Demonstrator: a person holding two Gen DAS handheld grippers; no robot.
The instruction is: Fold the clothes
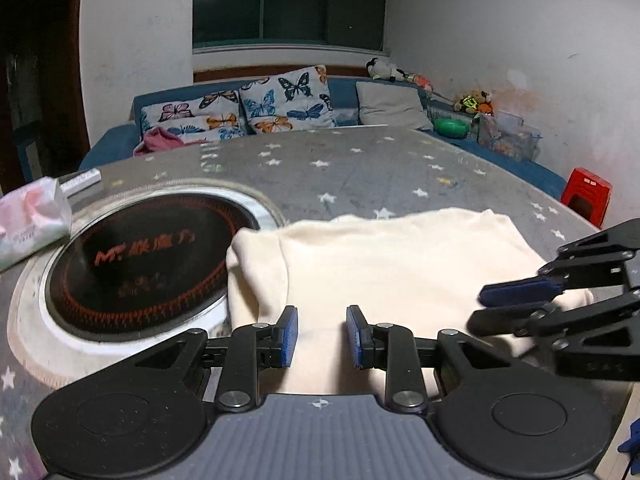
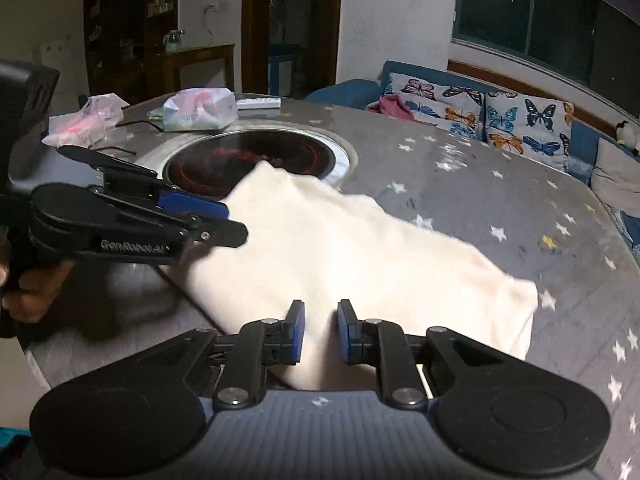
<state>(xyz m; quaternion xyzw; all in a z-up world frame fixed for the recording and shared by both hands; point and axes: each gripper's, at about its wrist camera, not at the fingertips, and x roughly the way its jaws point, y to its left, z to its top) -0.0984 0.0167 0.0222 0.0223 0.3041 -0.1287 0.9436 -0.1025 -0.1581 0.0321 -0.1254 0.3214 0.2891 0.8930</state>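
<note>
A cream garment (image 1: pixel 384 264) lies folded in a flat rectangle on the grey star-print tablecloth (image 1: pixel 360 164); its left edge overlaps the round black cooktop (image 1: pixel 140 260). It also shows in the right wrist view (image 2: pixel 352 248). My left gripper (image 1: pixel 322 336) is open, its blue pads over the garment's near edge, holding nothing. My right gripper (image 2: pixel 321 332) is open over the garment's near right part, holding nothing. In the left wrist view the right gripper (image 1: pixel 504 304) comes in from the right above the cloth. In the right wrist view the left gripper (image 2: pixel 224 220) hangs over the garment's left side.
A tissue pack (image 1: pixel 28 220) and a white remote (image 1: pixel 82 180) lie left of the cooktop. A plastic bag (image 2: pixel 84 120) sits at the table's far left. A blue sofa with butterfly cushions (image 1: pixel 280 100) runs behind the table. A red stool (image 1: pixel 586 200) stands at the right.
</note>
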